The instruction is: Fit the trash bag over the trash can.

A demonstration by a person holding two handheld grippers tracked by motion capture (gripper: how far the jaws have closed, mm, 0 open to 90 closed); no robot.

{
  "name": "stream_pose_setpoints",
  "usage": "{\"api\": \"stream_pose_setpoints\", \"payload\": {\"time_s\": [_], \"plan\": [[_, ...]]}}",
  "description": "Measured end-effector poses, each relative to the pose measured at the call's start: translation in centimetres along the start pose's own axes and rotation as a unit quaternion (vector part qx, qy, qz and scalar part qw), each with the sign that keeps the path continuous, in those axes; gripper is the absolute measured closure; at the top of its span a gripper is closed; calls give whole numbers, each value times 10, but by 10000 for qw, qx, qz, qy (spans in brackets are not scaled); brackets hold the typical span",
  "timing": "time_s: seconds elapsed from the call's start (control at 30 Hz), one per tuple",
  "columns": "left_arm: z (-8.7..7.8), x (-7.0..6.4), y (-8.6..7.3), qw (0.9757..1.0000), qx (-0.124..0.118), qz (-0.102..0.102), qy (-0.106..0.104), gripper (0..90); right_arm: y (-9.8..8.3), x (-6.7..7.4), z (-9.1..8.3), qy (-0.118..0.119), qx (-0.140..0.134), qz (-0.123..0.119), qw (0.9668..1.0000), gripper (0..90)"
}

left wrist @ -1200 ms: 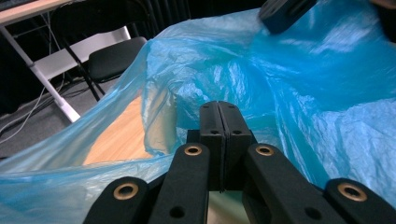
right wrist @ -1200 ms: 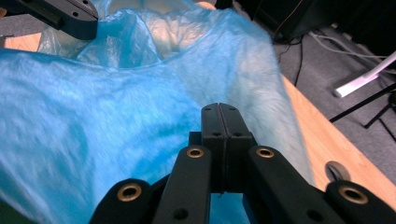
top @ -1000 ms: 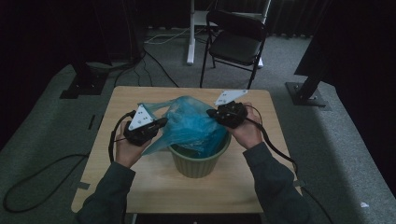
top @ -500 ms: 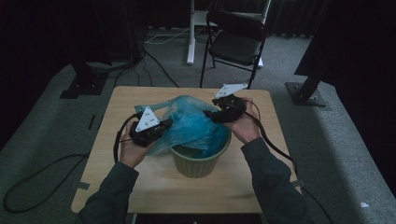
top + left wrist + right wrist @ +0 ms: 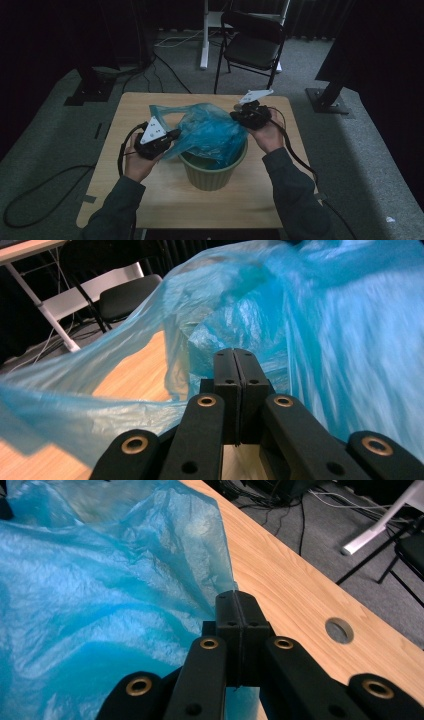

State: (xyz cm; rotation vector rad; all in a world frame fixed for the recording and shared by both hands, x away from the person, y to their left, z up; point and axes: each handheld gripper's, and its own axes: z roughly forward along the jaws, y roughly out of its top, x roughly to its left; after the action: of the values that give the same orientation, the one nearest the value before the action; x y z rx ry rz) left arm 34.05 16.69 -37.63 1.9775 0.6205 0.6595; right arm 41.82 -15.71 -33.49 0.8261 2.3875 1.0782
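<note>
Blue plastic bag (image 5: 212, 135) hangs stretched between the 2 grippers, draped over and partly into the green pot (image 5: 212, 172) that stands on the tabletop (image 5: 165, 200). The left gripper (image 5: 234, 371) has its jaws pressed together with the bag's film pinched between them; the sheet rises ahead of and to both sides of those jaws. The right gripper (image 5: 235, 611) had its jaws closing just now, and they now meet on the bag's edge, which rises from between their tips, with the bulk of the film billowing to the left of them and bare wood to their right. In the high view the left gripper (image 5: 172, 137) and the right gripper (image 5: 240, 116) sit on opposite sides of the pot, each hand behind its tool.

The step in hand looks like spreading the bag's mouth to line the pot. The next move probably calls for drawing the 2 pinched edges outward and down past the pot's rim, keeping both grips firm so the thin film neither slips nor tears.

The bag's long axis runs roughly from one pair of jaws to the other, across the pot. Which way its mouth points cannot be told through the crumpled folds.
</note>
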Motion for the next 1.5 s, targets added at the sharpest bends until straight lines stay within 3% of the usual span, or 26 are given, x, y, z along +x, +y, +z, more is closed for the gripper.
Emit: {"api": "stream_pose_setpoints", "payload": {"time_s": [0.33, 0.53, 0.73, 0.9, 1.1, 1.33, 1.5], "plan": [[-12, 8, -13, 9998, 23, -150, 128, 891, -32, -12, -18, -67, -64, 291, 9995, 900], [-14, 14, -19, 9994, 84, -244, 234, 891, -49, -13, -27, -112, -10, 301, 9995, 900], [-13, 20, -25, 9987, 128, -377, 313, 889, -58, -20, -37, -257, -54, 464, 9986, 900], [-10, 27, -31, 9974, 249, -540, 411, 881, -66, -23, -39, -237, -26, 549, 9982, 900], [-7, 24, -29, 9976, 243, -549, 332, 816, -71, -17, -30, -18, 144, 391, 9991, 900], [-16, 25, -18, 9980, 2, -591, 242, 673, -65, -17, -36, -21, -30, 379, 9993, 897], [-13, 24, -3, 9984, -89, -552, -81, 628, -63, -15, -34, 10, -43, 336, 9994, 895]]}}
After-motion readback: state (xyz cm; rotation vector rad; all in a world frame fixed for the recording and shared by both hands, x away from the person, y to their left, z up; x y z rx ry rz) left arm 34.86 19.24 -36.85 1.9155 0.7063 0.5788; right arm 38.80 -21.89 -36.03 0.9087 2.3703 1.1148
